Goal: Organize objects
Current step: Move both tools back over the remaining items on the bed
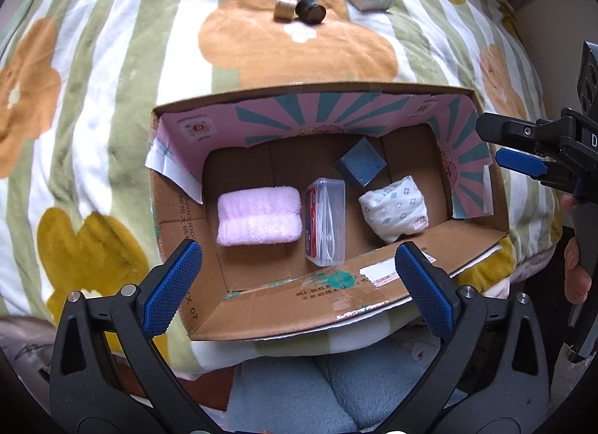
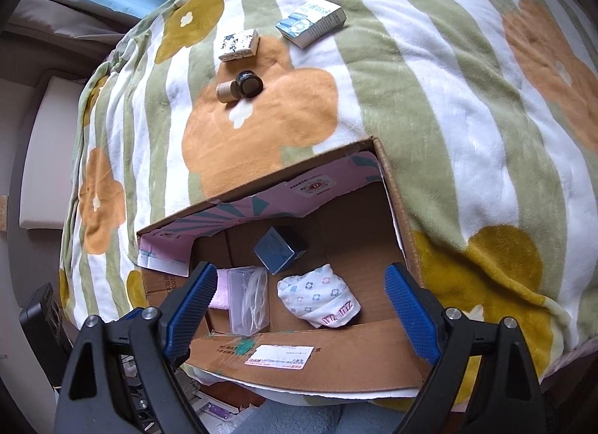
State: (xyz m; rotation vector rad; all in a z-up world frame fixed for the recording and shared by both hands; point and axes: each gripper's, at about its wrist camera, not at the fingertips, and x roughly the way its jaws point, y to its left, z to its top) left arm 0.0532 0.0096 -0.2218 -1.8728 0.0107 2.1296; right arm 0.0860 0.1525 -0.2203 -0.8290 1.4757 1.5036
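Cardboard box (image 1: 373, 292) on the bed blanket (image 1: 112, 97) already holds a pink towel (image 1: 259, 215), clear case (image 1: 326, 221), blue box (image 1: 360, 166) and floral cloth (image 1: 394, 207). Both the left gripper (image 1: 297, 286) and right gripper (image 2: 299, 312) hang spread apart, empty. Four items wait beyond the box: tan cylinder (image 2: 226, 91), black jar (image 2: 249, 83), patterned box (image 2: 239, 45), white-blue carton (image 2: 311, 21). Best reach over the far wall, taking the jar squarely across its round sides so it cannot roll.

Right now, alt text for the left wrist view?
An open cardboard box on a flowered blanket holds a pink towel, a clear plastic case, a dark blue box and a floral cloth bundle. The left tongs hang open and empty above its near edge; four small items lie on the blanket beyond.
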